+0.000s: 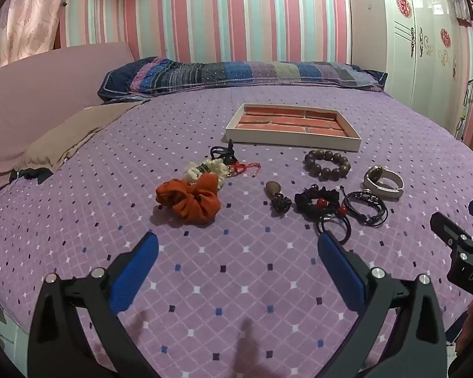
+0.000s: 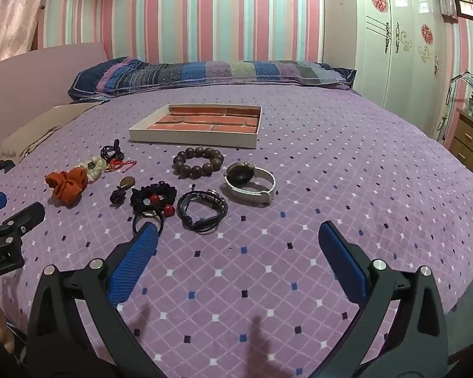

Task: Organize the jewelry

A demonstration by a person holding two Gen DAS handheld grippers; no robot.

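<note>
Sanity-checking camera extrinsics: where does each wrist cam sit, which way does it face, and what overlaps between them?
Left wrist: on the left gripper, low over the purple bedspread, facing the headboard wall; own open blue fingers show, right gripper at the right edge; orange scrunchie ahead.
Right wrist: on the right gripper, same heading, offset right; own open fingers show, left gripper at the left edge; watch ahead.
Shared: tray, bead bracelet, pillow.

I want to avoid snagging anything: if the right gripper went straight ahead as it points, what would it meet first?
Probably bare bedspread; farther along that line lies the white-strapped watch, though depth is uncertain.
</note>
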